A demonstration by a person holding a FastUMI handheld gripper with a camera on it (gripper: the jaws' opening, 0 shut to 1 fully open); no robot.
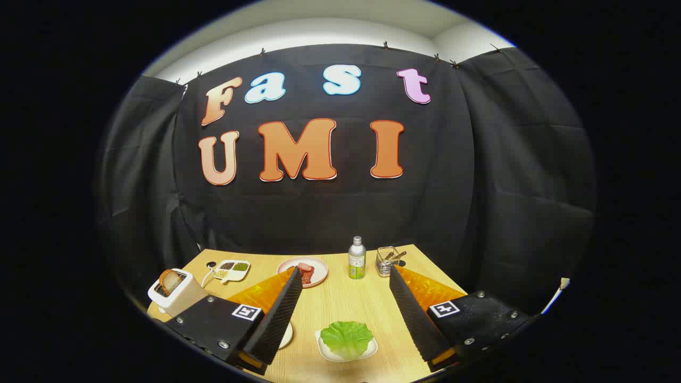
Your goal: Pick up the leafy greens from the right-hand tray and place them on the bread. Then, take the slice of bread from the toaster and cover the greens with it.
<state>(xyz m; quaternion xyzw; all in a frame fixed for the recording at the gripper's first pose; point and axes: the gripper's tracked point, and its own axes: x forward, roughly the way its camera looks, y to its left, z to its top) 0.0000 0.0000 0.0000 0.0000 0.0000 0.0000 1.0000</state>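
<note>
Claw point(340, 308) agape — leafy greens point(347, 338) between its fingers

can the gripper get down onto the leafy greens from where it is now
Probably yes. The gripper is open, its fingers spread wide, and the leafy greens lie on their small white tray between the fingers with bare table ahead of them. Nothing sits over the greens.

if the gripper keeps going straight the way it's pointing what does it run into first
Probably the leafy greens on their white tray, lying between the open fingers of the gripper. Depth is hard to judge, so it might pass above them toward the bottle.
</note>
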